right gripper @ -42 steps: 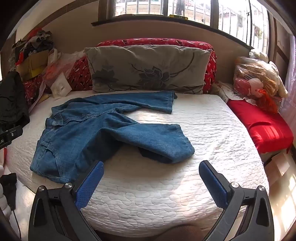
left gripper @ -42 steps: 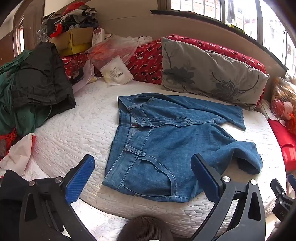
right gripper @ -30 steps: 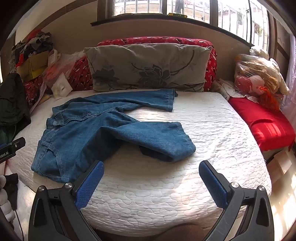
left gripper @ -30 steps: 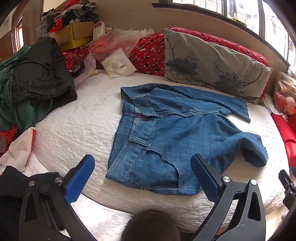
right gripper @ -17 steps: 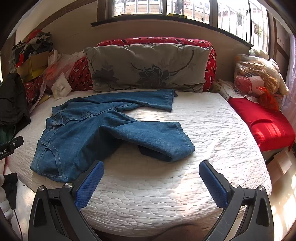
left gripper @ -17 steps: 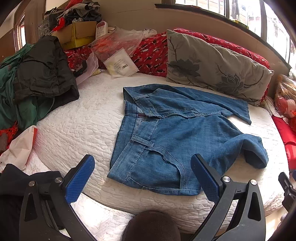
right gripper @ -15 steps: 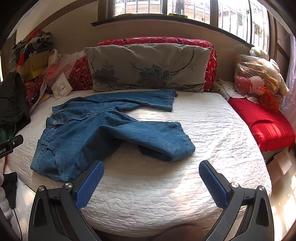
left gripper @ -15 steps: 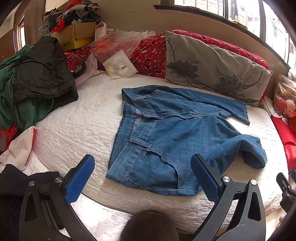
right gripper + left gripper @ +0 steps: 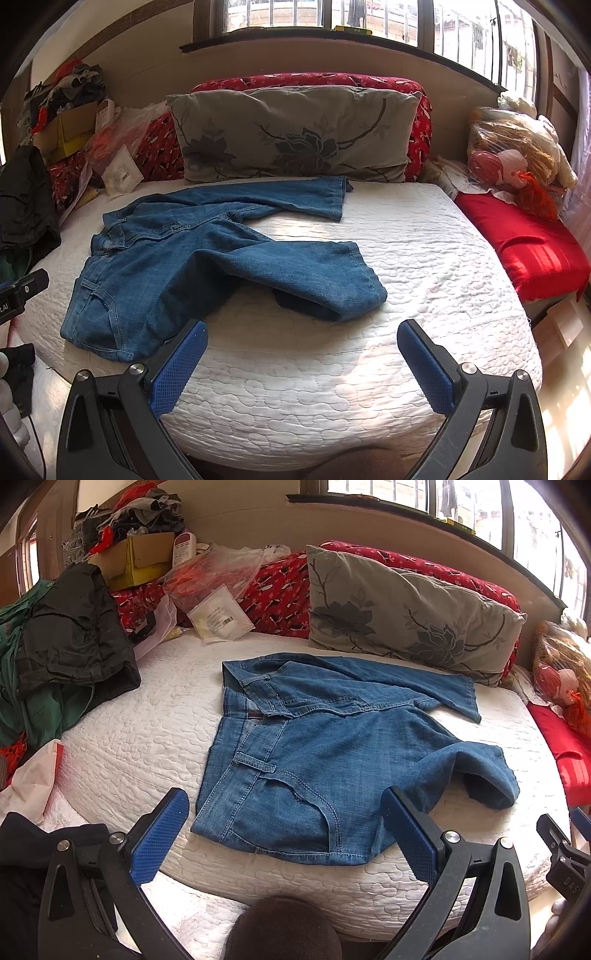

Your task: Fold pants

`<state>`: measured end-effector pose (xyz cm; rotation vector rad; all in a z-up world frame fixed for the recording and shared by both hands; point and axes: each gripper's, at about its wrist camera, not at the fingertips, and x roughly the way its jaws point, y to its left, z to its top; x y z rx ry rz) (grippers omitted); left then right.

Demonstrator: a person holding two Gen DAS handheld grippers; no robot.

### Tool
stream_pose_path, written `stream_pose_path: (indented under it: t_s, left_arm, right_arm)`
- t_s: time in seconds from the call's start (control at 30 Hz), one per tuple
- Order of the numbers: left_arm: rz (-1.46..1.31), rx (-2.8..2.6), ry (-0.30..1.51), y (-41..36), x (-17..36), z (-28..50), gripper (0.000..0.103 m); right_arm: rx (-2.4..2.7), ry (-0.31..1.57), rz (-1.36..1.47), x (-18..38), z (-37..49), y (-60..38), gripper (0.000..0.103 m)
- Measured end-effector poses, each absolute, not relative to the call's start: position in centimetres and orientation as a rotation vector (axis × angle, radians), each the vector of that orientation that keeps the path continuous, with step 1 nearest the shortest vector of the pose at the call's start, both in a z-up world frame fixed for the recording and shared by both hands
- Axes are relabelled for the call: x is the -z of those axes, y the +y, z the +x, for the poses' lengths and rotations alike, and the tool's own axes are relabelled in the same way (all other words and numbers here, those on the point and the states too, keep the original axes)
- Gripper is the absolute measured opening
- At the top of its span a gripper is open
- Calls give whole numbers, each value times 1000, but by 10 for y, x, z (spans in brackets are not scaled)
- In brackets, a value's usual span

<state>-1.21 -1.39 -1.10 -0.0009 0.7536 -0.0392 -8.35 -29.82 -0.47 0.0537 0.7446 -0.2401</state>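
Blue denim pants (image 9: pixel 325 749) lie spread on the white quilted bed (image 9: pixel 136 734), waistband to the left, one leg reaching toward the grey pillow, the near leg bent with its cuff doubled over. The same pants (image 9: pixel 192 258) fill the left half of the right wrist view. My left gripper (image 9: pixel 284 834) is open, hovering just in front of the waistband and pocket at the bed's near edge. Open as well, my right gripper (image 9: pixel 301 362) hangs over bare quilt (image 9: pixel 424 258), a little short of the folded cuff. Neither touches the cloth.
A grey flowered pillow (image 9: pixel 406 613) and red cushion (image 9: pixel 280 590) line the back. Dark and green clothes (image 9: pixel 62 653) pile on the left with a cardboard box (image 9: pixel 136 559) and plastic bags (image 9: pixel 218 587). A red blanket (image 9: pixel 524 243) and stuffed bags (image 9: pixel 513 158) sit right.
Both views shift only slightly; the left gripper has drifted a little relative to the pants. The pants lie as before and both grippers stay open.
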Motion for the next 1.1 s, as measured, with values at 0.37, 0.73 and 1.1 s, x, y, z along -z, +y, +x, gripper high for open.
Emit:
stream_pose_path:
  t_s: [0.37, 0.73, 1.1]
  left_arm:
    - [0, 46, 773, -18, 14, -8, 103]
    - [-1, 49, 786, -21, 17, -5, 103]
    - [-6, 54, 791, -23, 18, -8, 103]
  right_arm:
    - [242, 750, 59, 5, -80, -303, 103]
    - [242, 771, 70, 10, -77, -305, 103]
    - [246, 772, 74, 11, -78, -306, 103]
